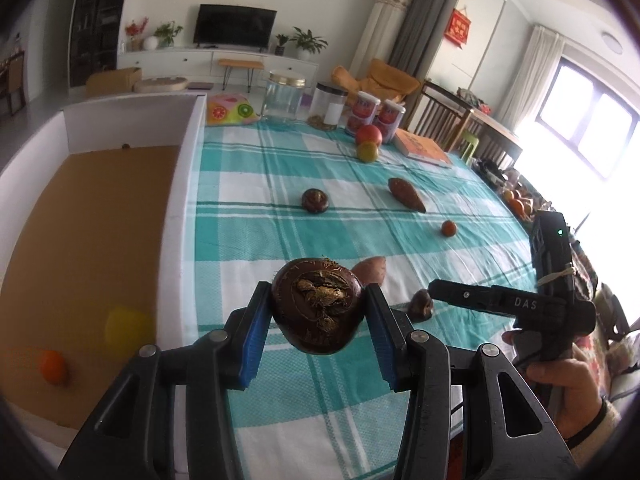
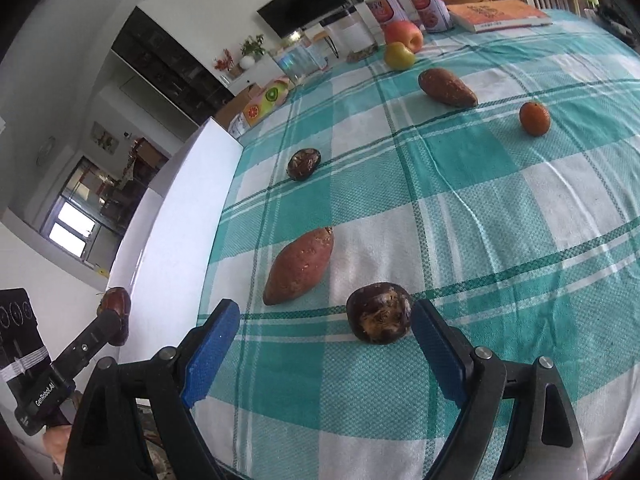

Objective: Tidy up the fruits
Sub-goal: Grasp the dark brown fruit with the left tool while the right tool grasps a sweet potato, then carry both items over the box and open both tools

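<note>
My left gripper [image 1: 318, 312] is shut on a dark brown taro [image 1: 318, 310] and holds it above the checked tablecloth, beside the white box [image 1: 188, 168]. The held taro also shows in the right wrist view [image 2: 116, 312]. My right gripper [image 2: 324, 344] is open, its blue pads either side of a second dark taro [image 2: 379, 313] lying on the cloth, not touching it. A sweet potato [image 2: 300, 266] lies just behind. A third taro [image 2: 303, 164], another sweet potato [image 2: 447, 87], a small orange [image 2: 534, 118], a yellow apple [image 2: 398, 56] and a red apple [image 2: 404, 34] lie farther off.
The white box has a brown floor [image 1: 88, 216] holding an orange fruit [image 1: 53, 366] and a yellow fruit [image 1: 125, 326]. Jars [image 1: 283, 96], two cans [image 1: 378, 114], a book [image 1: 422, 148] and a fruit-print bag [image 1: 230, 109] stand along the far table edge.
</note>
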A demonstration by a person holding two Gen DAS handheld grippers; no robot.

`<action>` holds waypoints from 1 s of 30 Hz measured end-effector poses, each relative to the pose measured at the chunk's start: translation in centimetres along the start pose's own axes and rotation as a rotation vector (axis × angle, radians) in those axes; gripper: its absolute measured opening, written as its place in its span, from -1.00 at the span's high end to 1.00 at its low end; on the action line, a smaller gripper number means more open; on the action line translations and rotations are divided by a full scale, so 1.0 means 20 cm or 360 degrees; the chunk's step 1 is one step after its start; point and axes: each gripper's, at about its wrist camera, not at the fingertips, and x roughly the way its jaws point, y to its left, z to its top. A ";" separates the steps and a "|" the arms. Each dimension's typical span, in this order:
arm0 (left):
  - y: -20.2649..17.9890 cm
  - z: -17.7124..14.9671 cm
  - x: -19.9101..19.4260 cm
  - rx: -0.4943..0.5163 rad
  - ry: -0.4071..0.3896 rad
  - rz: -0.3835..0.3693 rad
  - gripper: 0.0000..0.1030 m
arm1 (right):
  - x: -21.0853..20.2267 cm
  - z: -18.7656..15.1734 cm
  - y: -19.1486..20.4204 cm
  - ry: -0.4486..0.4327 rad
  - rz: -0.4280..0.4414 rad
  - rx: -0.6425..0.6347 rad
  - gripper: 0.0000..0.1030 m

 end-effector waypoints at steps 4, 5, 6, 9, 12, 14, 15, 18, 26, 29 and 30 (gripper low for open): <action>0.06 0.01 -0.01 -0.0038 -0.0015 0.0023 0.06 | 0.15 0.08 0.16 0.0097 -0.0029 -0.0121 -0.69; 0.08 0.01 -0.01 -0.0047 -0.0014 0.0025 0.06 | 0.19 0.10 0.20 0.0113 -0.0041 -0.0138 -0.69; 0.09 0.00 -0.01 -0.0055 -0.0012 0.0025 0.06 | 0.25 0.13 0.24 0.0155 -0.0095 -0.0171 -0.69; 0.11 0.00 -0.02 -0.0068 -0.0005 0.0027 0.06 | 0.44 0.18 0.30 0.0317 -0.0277 -0.0198 -0.58; 0.14 0.00 -0.05 -0.0058 -0.0026 0.0051 0.06 | 0.52 0.19 0.33 0.0347 -0.0329 -0.0174 -0.29; 0.17 0.00 -0.05 -0.0072 -0.0028 0.0069 0.06 | 0.54 0.17 0.34 0.0323 -0.0341 -0.0212 0.08; 0.19 0.00 -0.05 -0.0085 -0.0024 0.0074 0.06 | 0.55 0.16 0.34 0.0312 -0.0317 -0.0212 0.14; 0.22 0.01 -0.04 -0.0109 -0.0012 0.0092 0.06 | 0.55 0.16 0.34 0.0266 -0.0311 -0.0228 0.26; 0.23 0.01 -0.02 -0.0115 -0.0009 0.0089 0.06 | 0.57 0.14 0.37 0.0277 -0.0262 -0.0293 0.25; 0.21 0.00 -0.02 -0.0109 0.0004 0.0071 0.06 | 0.61 0.16 0.41 0.0280 -0.0295 -0.0354 0.19; 0.21 0.00 -0.02 -0.0105 0.0003 0.0067 0.06 | 0.62 0.15 0.42 0.0276 -0.0310 -0.0366 0.19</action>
